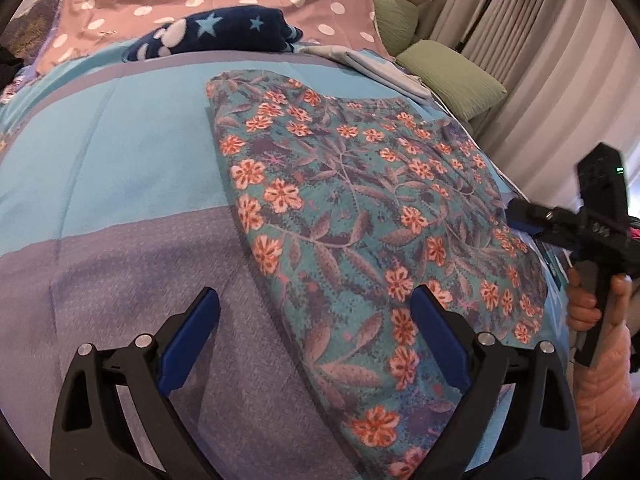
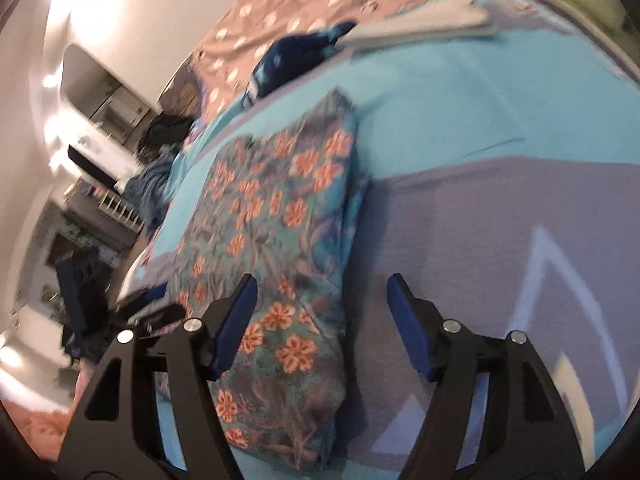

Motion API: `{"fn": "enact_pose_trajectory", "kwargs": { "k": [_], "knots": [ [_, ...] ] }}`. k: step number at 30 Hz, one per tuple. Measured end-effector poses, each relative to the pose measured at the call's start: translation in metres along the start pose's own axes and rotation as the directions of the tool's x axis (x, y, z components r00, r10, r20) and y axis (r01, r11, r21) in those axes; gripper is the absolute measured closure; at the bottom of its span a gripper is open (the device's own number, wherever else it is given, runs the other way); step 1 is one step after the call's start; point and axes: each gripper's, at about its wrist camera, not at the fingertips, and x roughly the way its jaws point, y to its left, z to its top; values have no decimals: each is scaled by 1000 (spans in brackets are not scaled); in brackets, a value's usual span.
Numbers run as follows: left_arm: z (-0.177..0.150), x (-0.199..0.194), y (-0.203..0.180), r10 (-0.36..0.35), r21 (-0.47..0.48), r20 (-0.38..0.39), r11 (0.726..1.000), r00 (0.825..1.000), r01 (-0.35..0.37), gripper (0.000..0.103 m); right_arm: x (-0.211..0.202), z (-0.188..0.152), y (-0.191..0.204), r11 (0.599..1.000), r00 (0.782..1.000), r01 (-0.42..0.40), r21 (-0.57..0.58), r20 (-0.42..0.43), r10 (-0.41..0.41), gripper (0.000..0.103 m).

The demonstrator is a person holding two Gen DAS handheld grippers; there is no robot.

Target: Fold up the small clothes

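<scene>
The floral garment (image 1: 360, 208) lies flat on the blue and purple bedspread (image 1: 120, 168), already folded at least once by the look of it. Both grippers hover over its near edge with jaws spread, pinching nothing — left gripper (image 1: 316, 320), right gripper (image 2: 322, 312). A shallow pinch could catch only the top layer (or the bedspread too) and undo the fold. The left view alone shows curtains (image 1: 540, 60) and green pillows (image 1: 452, 76); the right view is blurred.
</scene>
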Motion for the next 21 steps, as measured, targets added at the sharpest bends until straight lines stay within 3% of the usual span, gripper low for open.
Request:
{"fn": "enact_pose_trajectory", "kwargs": {
  "k": [5,10,12,14,16,19,21],
  "knots": [
    [26,13,13,-91,-14,-41,996,995,90,6,21,23,2,996,997,-58,-69,-52,55,32],
    [61,36,35,-222,-111,-40,970,974,216,11,48,55,1,988,987,-137,-75,-95,130,33],
    [76,46,40,-220,-116,-38,970,975,214,21,62,70,4,984,984,-151,-92,-107,141,36],
    [89,56,42,-210,-112,-42,972,977,205,36,73,81,7,983,985,-144,-114,-113,132,47],
    [100,65,43,-192,-116,-48,976,980,186,51,84,90,11,984,988,-110,-140,-121,94,71],
    [109,71,39,-162,-84,-53,984,985,157,83,85,88,16,984,992,-84,-159,-107,67,81],
    [109,65,34,-138,-43,-33,990,990,136,90,75,83,23,980,997,-54,-192,-68,41,84]
  ]
}}
